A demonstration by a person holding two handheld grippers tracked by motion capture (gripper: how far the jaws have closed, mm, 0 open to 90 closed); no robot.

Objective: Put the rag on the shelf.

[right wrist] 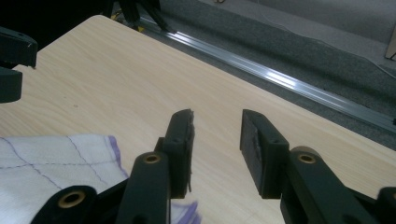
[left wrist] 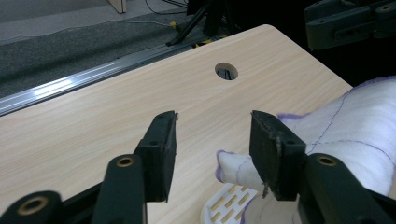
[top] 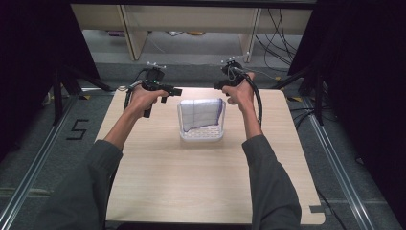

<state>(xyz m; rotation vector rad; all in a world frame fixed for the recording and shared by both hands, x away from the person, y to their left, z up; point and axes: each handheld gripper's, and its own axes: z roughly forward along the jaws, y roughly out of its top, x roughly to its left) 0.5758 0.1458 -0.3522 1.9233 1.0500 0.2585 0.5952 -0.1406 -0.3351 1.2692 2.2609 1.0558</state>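
Both tongs stand released, holding nothing. In the left gripper view the left tongs (left wrist: pixel 212 140) show their jaws spread wide with bare counter between them, and a purple-edged corner of the white cloth (left wrist: pixel 345 130) pokes up just beside the right-hand jaw without being pinched. In the right gripper view the right tongs (right wrist: pixel 217 140) are likewise parted over plain wood, the cloth lying at the lower left of the frame, near the left-hand jaw but apart from it.

In the high view the left tongs (top: pixel 173 91) and right tongs (top: pixel 219 86) hover at the upper middle of the frame, flanking the far rim of the clear basket (top: pixel 183 129), which sits on the counter (top: pixel 191 182) just above the frame's centre. The cloth is already inside the basket, slumped and loosely bunched with its top edge above the rim. I judge the placing done; any tucking or lifting has not yet begun.
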